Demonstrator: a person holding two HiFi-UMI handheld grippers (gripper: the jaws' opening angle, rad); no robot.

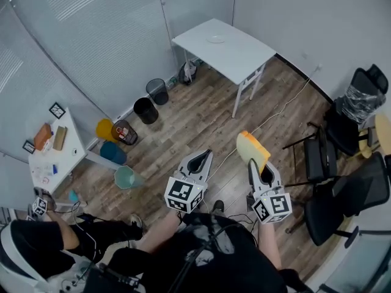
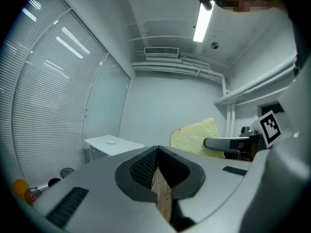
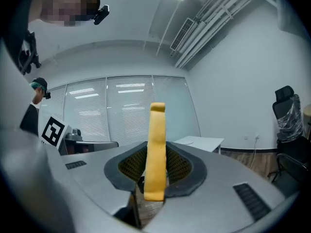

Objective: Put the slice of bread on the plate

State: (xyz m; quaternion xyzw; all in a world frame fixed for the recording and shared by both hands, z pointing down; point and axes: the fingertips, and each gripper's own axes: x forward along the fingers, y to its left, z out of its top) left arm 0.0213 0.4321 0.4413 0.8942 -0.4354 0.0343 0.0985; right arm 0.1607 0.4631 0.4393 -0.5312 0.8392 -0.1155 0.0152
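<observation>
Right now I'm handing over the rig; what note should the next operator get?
Left gripper: jaws shut, nothing in them.
Right gripper: shut on the slice of bread, held upright on edge.
Plate: on the white table across the room, apparently bare.
Done: bread is picked up.
Left: carry it to the table, lay it on the plate, release.

The slice of bread point(image 3: 156, 149) is pale yellow and soft. It stands upright on edge in mid-air, its lower part pinched between the right tongs point(image 1: 255, 165). The plate point(image 1: 215, 39), small, round and white, lies flat on the white table point(image 1: 244, 57) across the room, well apart from the bread.
</observation>
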